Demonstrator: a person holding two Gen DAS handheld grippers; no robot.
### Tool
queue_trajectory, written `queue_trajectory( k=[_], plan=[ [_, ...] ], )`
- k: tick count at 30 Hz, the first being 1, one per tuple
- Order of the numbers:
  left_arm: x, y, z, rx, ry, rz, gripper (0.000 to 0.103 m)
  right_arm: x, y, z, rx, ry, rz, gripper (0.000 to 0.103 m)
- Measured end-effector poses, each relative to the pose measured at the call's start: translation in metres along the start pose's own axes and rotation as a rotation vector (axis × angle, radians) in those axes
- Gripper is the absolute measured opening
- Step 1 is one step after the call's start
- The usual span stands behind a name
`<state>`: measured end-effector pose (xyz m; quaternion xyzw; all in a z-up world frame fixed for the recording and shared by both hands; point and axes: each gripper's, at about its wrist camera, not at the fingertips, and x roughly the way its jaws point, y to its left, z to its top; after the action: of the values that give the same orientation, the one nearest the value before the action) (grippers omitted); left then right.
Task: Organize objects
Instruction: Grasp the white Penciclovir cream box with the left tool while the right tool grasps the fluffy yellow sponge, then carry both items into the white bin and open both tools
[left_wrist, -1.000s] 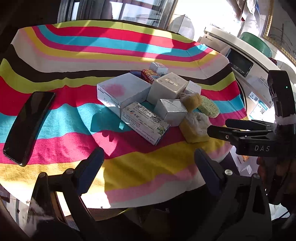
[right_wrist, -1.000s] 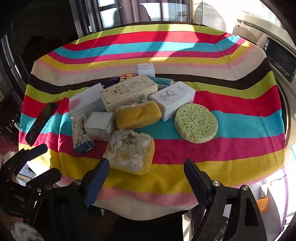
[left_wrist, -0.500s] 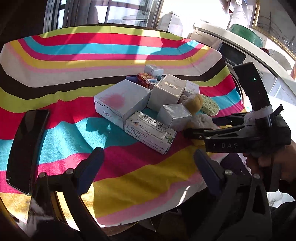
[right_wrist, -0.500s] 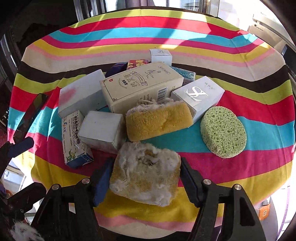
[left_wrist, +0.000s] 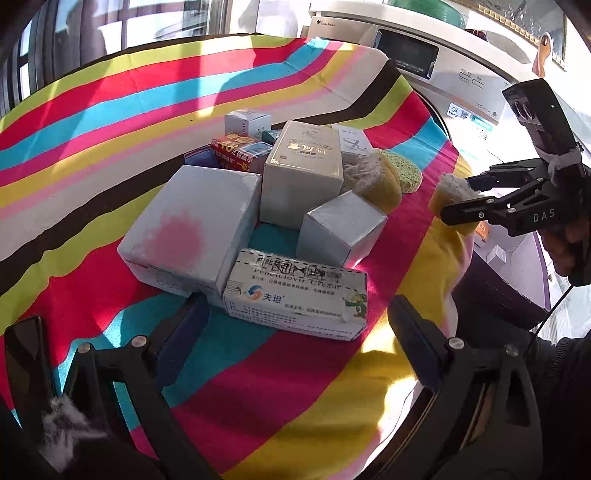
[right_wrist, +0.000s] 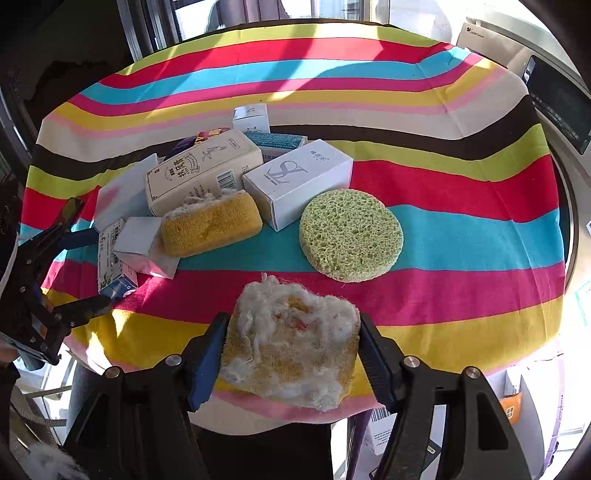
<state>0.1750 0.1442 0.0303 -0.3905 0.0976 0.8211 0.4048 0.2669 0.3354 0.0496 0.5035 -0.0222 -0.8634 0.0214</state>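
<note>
My right gripper (right_wrist: 291, 358) is shut on a worn yellow sponge (right_wrist: 291, 343) with white fuzz, held above the table's near edge; it also shows in the left wrist view (left_wrist: 448, 201). A second yellow sponge (right_wrist: 210, 229) and a round green sponge (right_wrist: 351, 232) lie on the striped cloth (right_wrist: 443, 236). My left gripper (left_wrist: 295, 328) is open, its fingers on either side of the long cream box (left_wrist: 295, 299). Behind the cream box stand a grey cube box (left_wrist: 340, 229), a big white box (left_wrist: 192, 229) and a tall beige box (left_wrist: 303, 170).
A black phone (left_wrist: 22, 354) lies at the cloth's left edge. A washing machine (left_wrist: 443, 74) stands close behind the table on the right. More small boxes (left_wrist: 243, 144) crowd the back of the pile. A white S-logo box (right_wrist: 295, 181) sits beside the green sponge.
My right gripper closed on the fuzzy yellow sponge and lifted it back off the cloth. My left gripper moved forward and right, up to the cream box.
</note>
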Motion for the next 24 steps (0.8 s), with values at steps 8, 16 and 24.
queue_trajectory(
  k=[8, 16, 24],
  plan=[
    [0.016, -0.014, 0.012, 0.115, 0.09, 0.0, 0.086, -0.016, -0.038, 0.001, 0.117, -0.025, 0.026, 0.068],
    [-0.007, -0.01, 0.008, 0.015, 0.059, 0.047, 0.078, -0.029, -0.068, -0.01, 0.176, -0.018, 0.0, 0.068],
    [-0.032, -0.04, 0.02, -0.033, -0.048, 0.073, 0.078, -0.044, -0.104, -0.021, 0.21, -0.019, -0.084, 0.068]
  ],
)
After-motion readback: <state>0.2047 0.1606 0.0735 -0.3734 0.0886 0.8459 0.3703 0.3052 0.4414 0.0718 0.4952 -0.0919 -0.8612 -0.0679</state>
